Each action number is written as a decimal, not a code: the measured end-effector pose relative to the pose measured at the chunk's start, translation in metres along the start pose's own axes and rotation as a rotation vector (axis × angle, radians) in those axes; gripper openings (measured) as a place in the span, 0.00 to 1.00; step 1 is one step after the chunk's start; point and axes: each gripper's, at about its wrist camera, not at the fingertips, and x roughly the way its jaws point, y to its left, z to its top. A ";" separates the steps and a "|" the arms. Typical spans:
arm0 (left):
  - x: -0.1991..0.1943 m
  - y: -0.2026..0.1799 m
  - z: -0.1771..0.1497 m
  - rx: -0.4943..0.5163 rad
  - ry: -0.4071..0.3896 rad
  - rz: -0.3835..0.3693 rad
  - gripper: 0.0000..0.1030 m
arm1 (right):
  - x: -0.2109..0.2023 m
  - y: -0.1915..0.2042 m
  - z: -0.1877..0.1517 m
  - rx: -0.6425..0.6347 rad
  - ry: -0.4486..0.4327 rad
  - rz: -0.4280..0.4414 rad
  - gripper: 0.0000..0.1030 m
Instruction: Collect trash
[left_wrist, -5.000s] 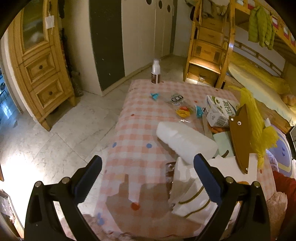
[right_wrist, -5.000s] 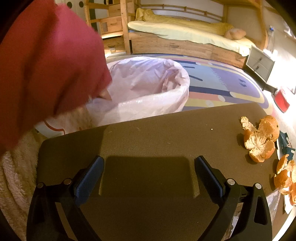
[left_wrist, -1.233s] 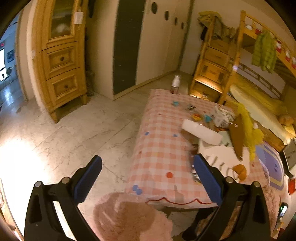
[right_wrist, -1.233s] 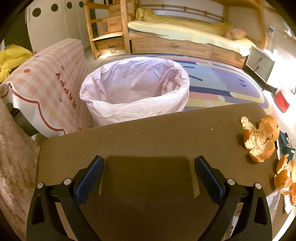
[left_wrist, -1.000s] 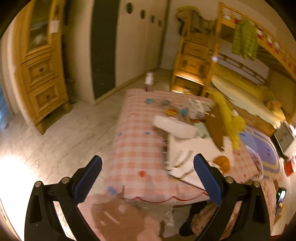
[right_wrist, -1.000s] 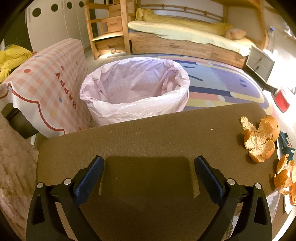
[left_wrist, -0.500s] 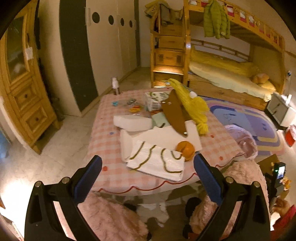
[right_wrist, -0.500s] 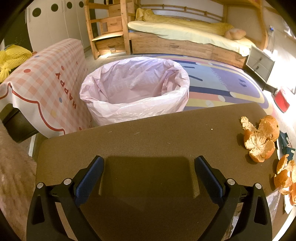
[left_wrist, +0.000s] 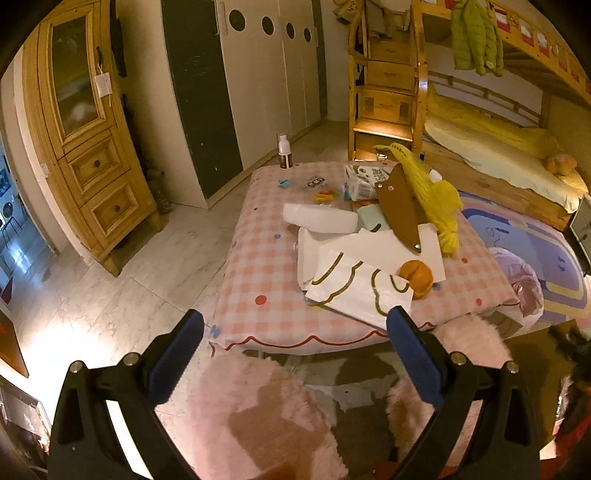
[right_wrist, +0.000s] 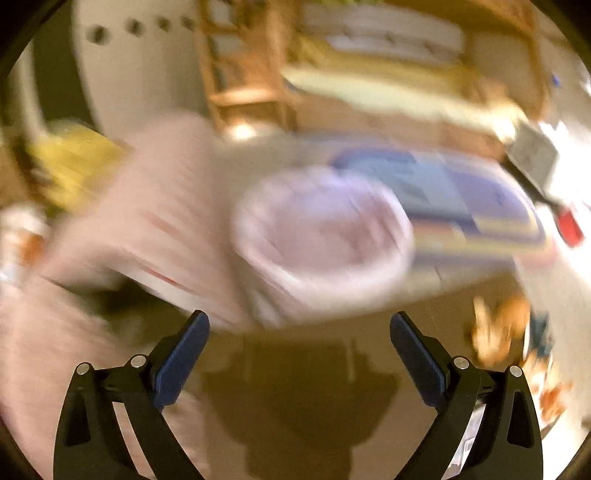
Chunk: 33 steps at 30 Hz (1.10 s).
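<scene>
My left gripper (left_wrist: 295, 350) is open and empty, held well back from the pink checked table (left_wrist: 258, 280). On that table lie white wrappers (left_wrist: 354, 284), a white foam block (left_wrist: 319, 218), an orange (left_wrist: 415, 273), a carton (left_wrist: 360, 181), a yellow net bag (left_wrist: 432, 192) and small scraps (left_wrist: 321, 194). The pink-lined bin (left_wrist: 524, 284) stands right of the table. The right wrist view is blurred by motion. My right gripper (right_wrist: 299, 350) is open and empty above a brown board (right_wrist: 314, 387), facing the bin (right_wrist: 317, 236). Orange peels (right_wrist: 495, 332) lie at the board's right.
A bottle (left_wrist: 283, 151) stands at the table's far edge. A brown board (left_wrist: 400, 206) leans on the table. Pink fluffy seats (left_wrist: 258, 417) sit in front of it. A wooden cabinet (left_wrist: 85, 133) is on the left, a bunk bed (left_wrist: 491, 147) and rug (left_wrist: 535, 240) on the right.
The left gripper has pulled back and swung round, so the whole table now shows. The right gripper, still until half a second ago, is now lifting and moving fast; its view is blurred.
</scene>
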 end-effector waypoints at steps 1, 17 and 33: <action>-0.001 -0.001 0.001 -0.002 -0.002 -0.016 0.93 | -0.022 0.020 0.015 -0.013 -0.023 0.042 0.94; 0.010 0.009 0.029 0.012 -0.002 -0.067 0.93 | -0.119 0.193 0.087 -0.300 -0.136 0.142 0.94; 0.031 0.012 0.063 0.013 0.005 -0.054 0.93 | -0.099 0.209 0.114 -0.313 -0.111 0.130 0.94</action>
